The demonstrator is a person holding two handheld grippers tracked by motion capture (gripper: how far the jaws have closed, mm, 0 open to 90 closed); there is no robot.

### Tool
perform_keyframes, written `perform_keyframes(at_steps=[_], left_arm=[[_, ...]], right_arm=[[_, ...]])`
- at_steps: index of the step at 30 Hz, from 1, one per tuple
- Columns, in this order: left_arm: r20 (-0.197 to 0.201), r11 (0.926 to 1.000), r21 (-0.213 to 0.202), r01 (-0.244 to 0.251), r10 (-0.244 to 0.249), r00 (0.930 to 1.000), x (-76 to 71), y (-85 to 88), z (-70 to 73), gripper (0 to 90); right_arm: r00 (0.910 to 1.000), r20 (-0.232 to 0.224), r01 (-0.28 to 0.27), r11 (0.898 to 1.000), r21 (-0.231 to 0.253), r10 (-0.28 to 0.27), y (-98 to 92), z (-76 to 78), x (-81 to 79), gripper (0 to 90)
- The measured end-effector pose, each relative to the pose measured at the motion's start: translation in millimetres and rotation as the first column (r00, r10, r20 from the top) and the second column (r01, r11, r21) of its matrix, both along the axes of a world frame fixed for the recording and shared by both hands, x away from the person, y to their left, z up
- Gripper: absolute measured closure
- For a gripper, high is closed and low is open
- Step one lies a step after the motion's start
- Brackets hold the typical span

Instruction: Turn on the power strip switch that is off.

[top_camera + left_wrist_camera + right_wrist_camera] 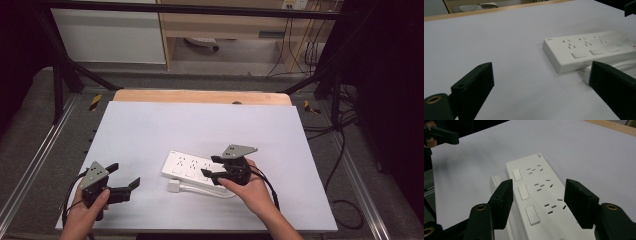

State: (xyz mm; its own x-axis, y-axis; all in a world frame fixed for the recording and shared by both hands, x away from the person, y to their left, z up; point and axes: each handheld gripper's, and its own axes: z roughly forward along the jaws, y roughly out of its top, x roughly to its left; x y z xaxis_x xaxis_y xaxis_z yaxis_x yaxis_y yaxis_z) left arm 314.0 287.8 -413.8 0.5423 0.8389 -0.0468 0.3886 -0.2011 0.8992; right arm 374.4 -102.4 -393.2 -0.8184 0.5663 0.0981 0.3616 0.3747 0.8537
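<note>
A white power strip (187,168) with three switches lies flat on the white table top (200,125). Its white plug (173,186) and cord (210,193) rest along its near side. My right gripper (210,166) hovers over the strip's right end. In the right gripper view its jaws straddle the power strip (536,195) from above, and my right gripper (540,195) is open, with no pad pressing on the strip. My left gripper (124,175) is open at the near left, apart from the strip. In the left gripper view, the power strip (589,48) and plug (586,73) lie ahead, with my left gripper (541,82) holding nothing.
A wooden edge (200,96) runs along the table's far side. A black frame (60,75) rings the table, and cables (345,150) trail on the floor at the right. The left and far parts of the white top are bare.
</note>
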Motion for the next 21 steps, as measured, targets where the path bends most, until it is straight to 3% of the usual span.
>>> perform_keyframes(at_steps=[13,21], left_arm=[[-0.003,1.0000,-0.003,0.002,-0.002,1.0000,0.3,0.2,-0.3,6.1],[-0.003,1.0000,-0.001,0.003,-0.003,1.0000,0.3,0.1,-0.3,6.1]], right_arm=[[0.9997,-0.020,-0.015,1.000,-0.028,0.014,9.3,-12.1,1.2,41.3],[0.9996,-0.017,-0.025,0.999,-0.047,0.024,13.5,-16.2,0.6,46.9]])
